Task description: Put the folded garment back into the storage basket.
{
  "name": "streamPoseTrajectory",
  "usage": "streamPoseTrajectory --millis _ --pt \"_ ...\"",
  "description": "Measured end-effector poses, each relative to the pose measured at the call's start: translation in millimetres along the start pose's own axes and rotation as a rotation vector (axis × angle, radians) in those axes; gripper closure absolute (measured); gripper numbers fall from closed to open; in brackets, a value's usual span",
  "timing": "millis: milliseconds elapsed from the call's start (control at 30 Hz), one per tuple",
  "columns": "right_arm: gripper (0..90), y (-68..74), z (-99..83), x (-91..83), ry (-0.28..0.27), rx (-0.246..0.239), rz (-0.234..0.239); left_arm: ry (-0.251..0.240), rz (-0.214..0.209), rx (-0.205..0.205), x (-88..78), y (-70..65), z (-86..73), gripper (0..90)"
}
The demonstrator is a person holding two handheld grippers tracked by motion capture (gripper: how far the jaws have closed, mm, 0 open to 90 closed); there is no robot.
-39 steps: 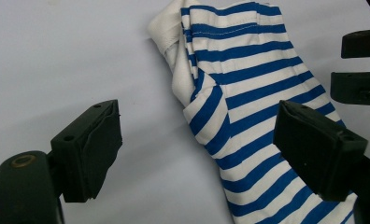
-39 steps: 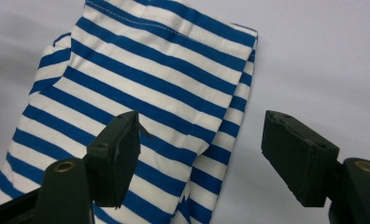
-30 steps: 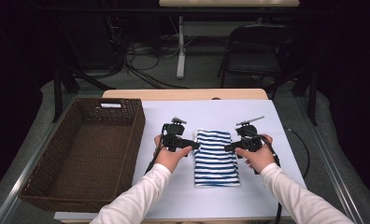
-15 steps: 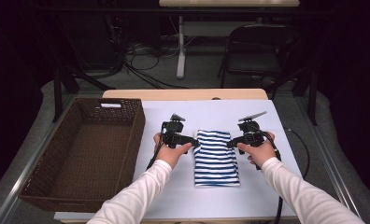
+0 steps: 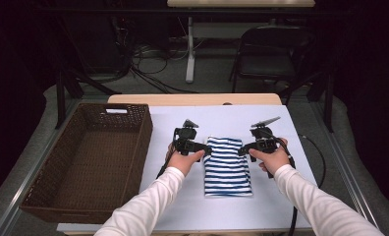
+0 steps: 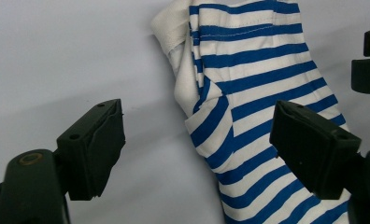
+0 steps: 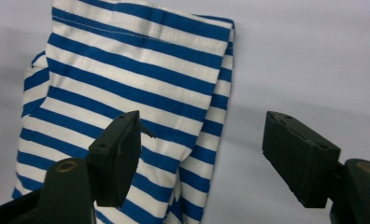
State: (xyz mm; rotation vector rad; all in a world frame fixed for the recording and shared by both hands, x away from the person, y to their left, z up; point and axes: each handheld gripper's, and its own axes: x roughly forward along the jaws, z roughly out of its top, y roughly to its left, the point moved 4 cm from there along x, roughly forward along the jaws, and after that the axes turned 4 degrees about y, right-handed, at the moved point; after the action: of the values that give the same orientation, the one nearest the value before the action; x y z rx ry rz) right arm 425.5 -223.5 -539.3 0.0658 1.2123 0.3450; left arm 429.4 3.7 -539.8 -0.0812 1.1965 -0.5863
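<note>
Here both tongs point(image 5: 206, 149) point(image 5: 243, 148) gape apart beside the unlabelled striped cloth point(image 5: 227, 166).

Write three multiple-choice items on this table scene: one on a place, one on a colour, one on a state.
1. Where is the basket relative to the cloth?
A. on the left gripper's side
B. on the right gripper's side
C. on top of it
2. The cloth's stripes are:
A. red
B. blue
C. green
3. The left gripper is:
A. shut on the cloth
B. open
C. in the basket

A: the high view shows the basket at the left.
B: blue and white bands.
B: its jaws straddle the cloth's edge, wide apart.
</note>
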Motion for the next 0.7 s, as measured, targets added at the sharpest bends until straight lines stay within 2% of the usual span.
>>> streamPoseTrajectory --millis 233,300,500,700 --pt "28.1 1.1 -1.1 5.1 0.028 0.011 0.017 0.024 -0.012 -0.021 5.5 2.1 0.9 22.3" --pt "31.6 1.3 -1.1 5.8 0.025 0.005 0.023 0.021 -0.015 -0.028 7.2 2.2 1.6 23.4" --pt "35.2 -1.3 -2.5 8.2 0.045 0.0 0.028 0.043 -0.029 -0.025 13.1 -0.6 1.1 27.9" --pt "35.1 -2.7 -4.1 8.4 0.064 0.006 0.026 0.062 -0.04 -0.026 20.2 -6.1 0.5 30.7"
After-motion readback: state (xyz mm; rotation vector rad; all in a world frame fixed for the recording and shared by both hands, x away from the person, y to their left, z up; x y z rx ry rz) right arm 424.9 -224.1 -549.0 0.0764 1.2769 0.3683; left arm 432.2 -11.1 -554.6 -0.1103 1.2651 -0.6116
